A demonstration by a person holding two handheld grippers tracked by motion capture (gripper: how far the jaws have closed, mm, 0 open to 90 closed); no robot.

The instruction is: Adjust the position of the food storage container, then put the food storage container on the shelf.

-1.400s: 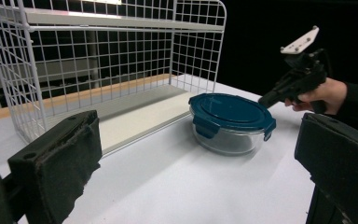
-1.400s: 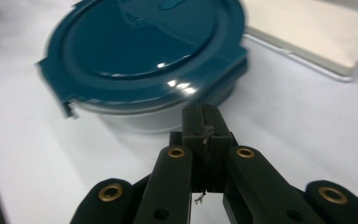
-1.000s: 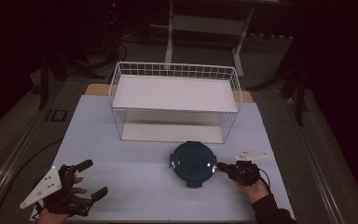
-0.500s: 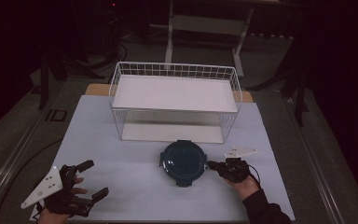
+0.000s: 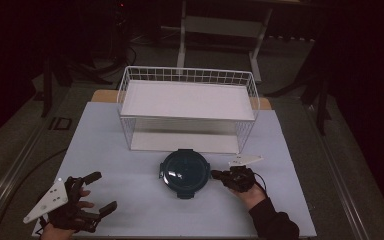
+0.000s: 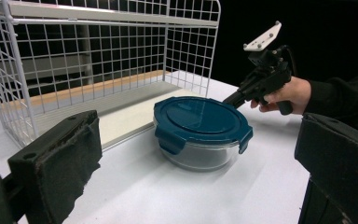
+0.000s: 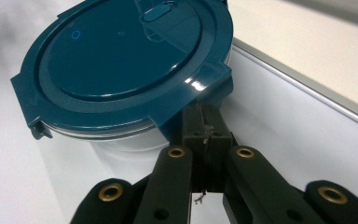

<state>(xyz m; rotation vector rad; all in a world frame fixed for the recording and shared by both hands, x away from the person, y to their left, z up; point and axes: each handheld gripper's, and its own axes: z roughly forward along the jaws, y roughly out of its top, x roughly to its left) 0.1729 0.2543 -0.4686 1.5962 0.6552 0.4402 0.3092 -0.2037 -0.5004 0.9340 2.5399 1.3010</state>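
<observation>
A round glass container [image 5: 184, 172] with a dark blue lid [image 7: 121, 60] sits on the white table [image 5: 130, 200], just in front of the wire basket [image 5: 190, 107]. The right gripper [image 5: 219, 175] has its jaws pressed together, and their tips touch a lid clip on the container's right side. The left gripper [image 5: 102, 191] rests near the table's front left corner, well apart from the container, jaws spread wide with nothing between them.

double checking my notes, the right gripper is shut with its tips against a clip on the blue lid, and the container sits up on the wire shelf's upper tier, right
Not quite. The right gripper is shut against a lid clip, but the container stands on the table in front of the wire shelf, not on its upper tier. The high view shows this, and the left gripper view agrees.
</observation>
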